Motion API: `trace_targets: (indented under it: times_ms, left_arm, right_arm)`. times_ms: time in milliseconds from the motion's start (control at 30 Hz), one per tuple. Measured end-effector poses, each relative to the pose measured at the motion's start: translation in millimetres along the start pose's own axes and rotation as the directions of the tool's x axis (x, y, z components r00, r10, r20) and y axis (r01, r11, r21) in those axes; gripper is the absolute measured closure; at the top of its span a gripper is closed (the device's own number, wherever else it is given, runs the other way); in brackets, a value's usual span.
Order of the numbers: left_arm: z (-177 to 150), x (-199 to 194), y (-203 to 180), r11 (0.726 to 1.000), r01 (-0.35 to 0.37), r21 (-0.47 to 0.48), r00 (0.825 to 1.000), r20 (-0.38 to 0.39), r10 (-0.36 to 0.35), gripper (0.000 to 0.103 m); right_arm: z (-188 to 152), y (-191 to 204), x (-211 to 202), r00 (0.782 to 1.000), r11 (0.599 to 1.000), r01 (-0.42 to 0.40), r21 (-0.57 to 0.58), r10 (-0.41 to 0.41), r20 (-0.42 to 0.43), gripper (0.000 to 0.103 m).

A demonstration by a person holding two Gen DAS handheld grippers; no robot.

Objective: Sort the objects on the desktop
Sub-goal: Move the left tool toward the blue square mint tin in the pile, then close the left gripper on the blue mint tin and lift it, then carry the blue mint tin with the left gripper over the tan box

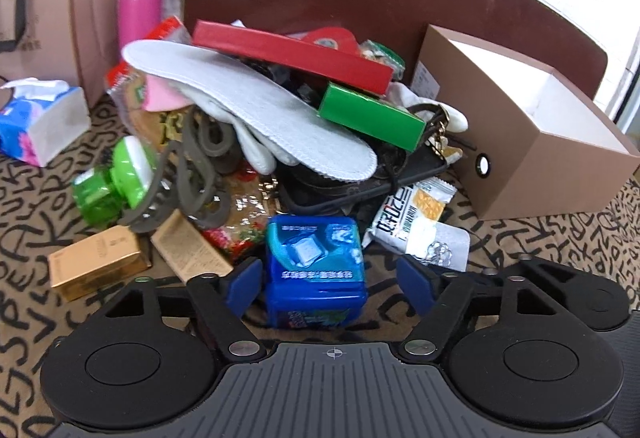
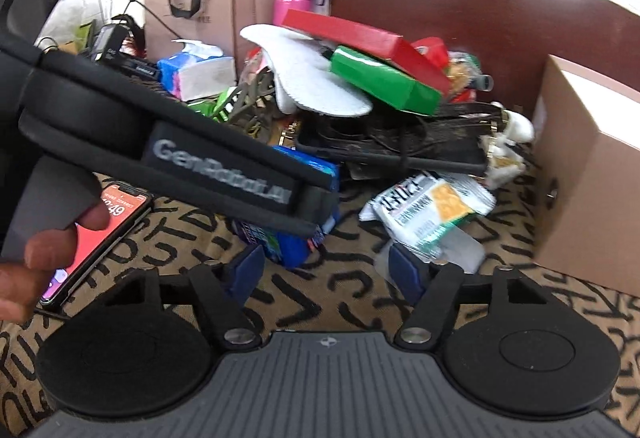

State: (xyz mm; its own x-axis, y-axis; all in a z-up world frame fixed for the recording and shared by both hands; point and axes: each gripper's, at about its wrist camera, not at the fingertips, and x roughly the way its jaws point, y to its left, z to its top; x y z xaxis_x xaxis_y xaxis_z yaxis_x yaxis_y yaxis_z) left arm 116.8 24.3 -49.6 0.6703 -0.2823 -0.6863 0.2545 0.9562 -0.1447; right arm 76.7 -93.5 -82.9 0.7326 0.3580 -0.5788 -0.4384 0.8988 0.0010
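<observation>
A blue gum tub (image 1: 316,270) stands on the patterned cloth at the near edge of a pile. My left gripper (image 1: 330,286) straddles it, open: the left pad is close to the tub's side and a clear gap shows at the right pad. In the right wrist view the left gripper's black housing (image 2: 180,141) crosses the picture and covers most of the tub (image 2: 296,250). My right gripper (image 2: 326,272) is open over bare cloth, with a white snack packet (image 2: 432,213) just beyond its right fingertip. The pile holds a white insole (image 1: 256,109), a red box (image 1: 292,53) and a green box (image 1: 372,115).
An open brown cardboard box (image 1: 540,141) stands to the right. A gold box (image 1: 100,266), green bottle (image 1: 116,181), tissue pack (image 1: 36,121), pink flask (image 1: 140,5) and paper bag (image 1: 52,17) lie left. A lit phone (image 2: 100,234) rests by a person's fingers (image 2: 52,250).
</observation>
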Motion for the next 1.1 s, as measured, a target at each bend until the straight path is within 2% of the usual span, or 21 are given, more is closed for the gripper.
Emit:
trace_targets:
  times_ms: [200, 300, 433, 467, 667, 700, 767, 1100]
  left_arm:
    - [1.1, 6.9, 1.5, 1.000, -0.004, -0.006, 1.000, -0.017, 0.004, 0.030]
    - [0.6, 10.4, 2.2, 1.000, -0.002, -0.028, 1.000, -0.018, 0.002, 0.029]
    - [-3.1, 17.3, 4.5, 0.998, -0.015, -0.062, 0.999, -0.033, 0.013, 0.031]
    - [-4.7, 17.3, 4.2, 0.998, -0.021, -0.060, 0.999, -0.032, 0.019, 0.035]
    - [-9.4, 19.0, 1.4, 0.998, -0.021, -0.054, 0.999, -0.034, 0.019, 0.033]
    - [-10.3, 17.9, 2.3, 0.998, -0.015, -0.057, 0.999, -0.035, 0.013, 0.040]
    - [-12.5, 13.5, 1.4, 0.998, -0.010, -0.057, 0.999, -0.032, 0.008, 0.045]
    - [-18.4, -9.6, -34.1, 1.000, 0.028, 0.010, 0.999, -0.016, -0.028, 0.046]
  right_arm:
    - [3.0, 7.4, 10.7, 0.999, 0.997, -0.035, -0.074, 0.037, 0.022, 0.038]
    - [4.1, 9.9, 17.4, 0.998, 0.994, -0.050, -0.097, 0.052, 0.026, 0.040]
    - [2.5, 4.1, 23.5, 0.997, 0.996, -0.079, -0.045, 0.080, 0.017, 0.041]
    - [1.9, 3.1, 23.0, 0.996, 0.996, -0.081, -0.045, 0.082, 0.019, 0.042]
    - [-1.2, 6.7, 20.6, 0.998, 0.995, -0.063, -0.073, 0.065, 0.023, 0.043]
    - [-1.8, 8.0, 18.6, 0.998, 0.995, -0.058, -0.078, 0.060, 0.025, 0.043]
    - [-2.9, 9.7, 12.9, 0.998, 0.995, -0.052, -0.084, 0.054, 0.027, 0.043]
    - [-15.8, -2.6, -28.7, 0.998, 0.998, -0.029, -0.060, 0.032, 0.057, 0.044]
